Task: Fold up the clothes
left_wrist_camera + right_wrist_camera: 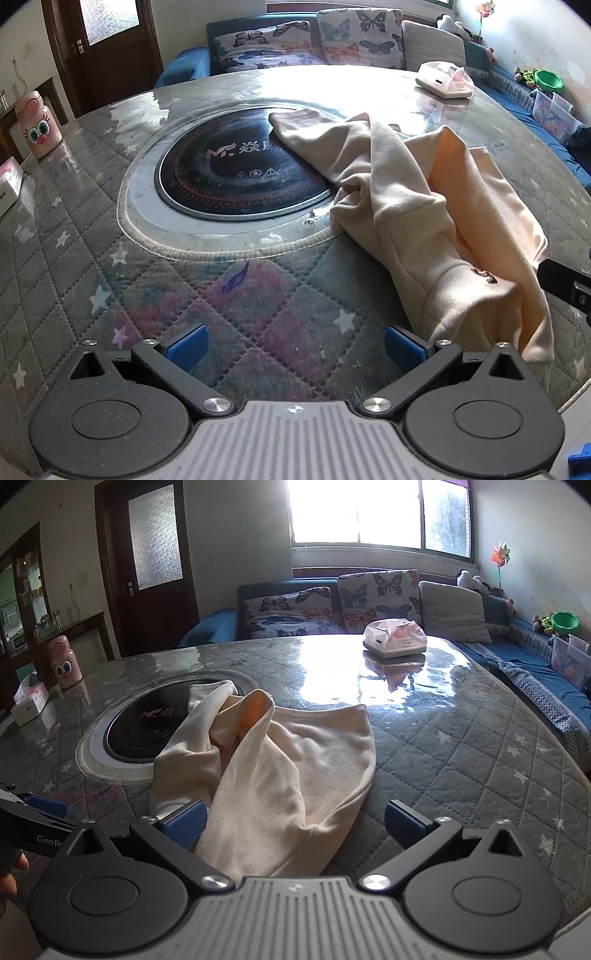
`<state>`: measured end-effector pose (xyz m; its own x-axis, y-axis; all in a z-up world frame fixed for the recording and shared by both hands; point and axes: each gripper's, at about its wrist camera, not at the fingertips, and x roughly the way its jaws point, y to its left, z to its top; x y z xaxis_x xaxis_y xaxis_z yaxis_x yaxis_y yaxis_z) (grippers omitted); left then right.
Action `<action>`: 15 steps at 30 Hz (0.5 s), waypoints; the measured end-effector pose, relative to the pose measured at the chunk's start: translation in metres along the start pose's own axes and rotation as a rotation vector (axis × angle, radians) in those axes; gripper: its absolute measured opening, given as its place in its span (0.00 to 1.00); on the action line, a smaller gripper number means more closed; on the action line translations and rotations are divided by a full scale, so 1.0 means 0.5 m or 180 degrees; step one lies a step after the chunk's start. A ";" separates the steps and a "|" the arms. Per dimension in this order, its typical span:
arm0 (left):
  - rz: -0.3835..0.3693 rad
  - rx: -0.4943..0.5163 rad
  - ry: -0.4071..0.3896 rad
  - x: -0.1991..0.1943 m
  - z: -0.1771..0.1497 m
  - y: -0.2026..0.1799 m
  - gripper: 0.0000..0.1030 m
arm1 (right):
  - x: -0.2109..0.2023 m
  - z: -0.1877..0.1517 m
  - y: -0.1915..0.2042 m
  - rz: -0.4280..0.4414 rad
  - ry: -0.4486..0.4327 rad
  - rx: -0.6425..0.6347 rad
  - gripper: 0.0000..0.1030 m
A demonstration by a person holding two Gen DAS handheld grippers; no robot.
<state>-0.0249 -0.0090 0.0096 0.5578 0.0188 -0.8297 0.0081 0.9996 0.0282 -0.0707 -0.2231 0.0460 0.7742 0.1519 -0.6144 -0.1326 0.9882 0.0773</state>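
A cream top [424,221] lies bunched on the quilted worktop [110,229], one sleeve over the round black hob [236,173]. The left tongs [293,349] are spread wide over bare quilt. Only the right view shows the right tongs [293,825] spread around the top's near edge, and a window [376,513].

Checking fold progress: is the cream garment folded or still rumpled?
Rumpled: the cream garment lies bunched, a sleeve draped over the cooktop.
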 end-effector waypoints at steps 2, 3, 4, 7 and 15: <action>0.0004 0.0009 0.0001 0.002 0.004 -0.002 1.00 | 0.003 0.004 0.000 0.0012 -0.0006 -0.0008 1.00; 0.0006 0.0014 0.0000 0.003 0.006 -0.003 1.00 | 0.005 0.006 0.000 0.0014 -0.0006 -0.0010 1.00; 0.0007 0.0018 0.0001 0.004 0.008 -0.003 1.00 | 0.007 0.007 0.000 0.0016 -0.0005 -0.0012 1.00; 0.0006 0.0032 0.0000 0.007 0.014 -0.005 1.00 | 0.013 0.011 0.000 0.0020 -0.0007 -0.0018 1.00; 0.0008 0.0057 -0.0024 0.014 0.033 -0.007 1.00 | 0.035 0.028 -0.002 0.0014 -0.0012 -0.0035 0.99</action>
<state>-0.0073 -0.0126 0.0129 0.5641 0.0210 -0.8254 0.0217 0.9990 0.0402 -0.0485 -0.2211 0.0462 0.7760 0.1563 -0.6111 -0.1427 0.9872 0.0714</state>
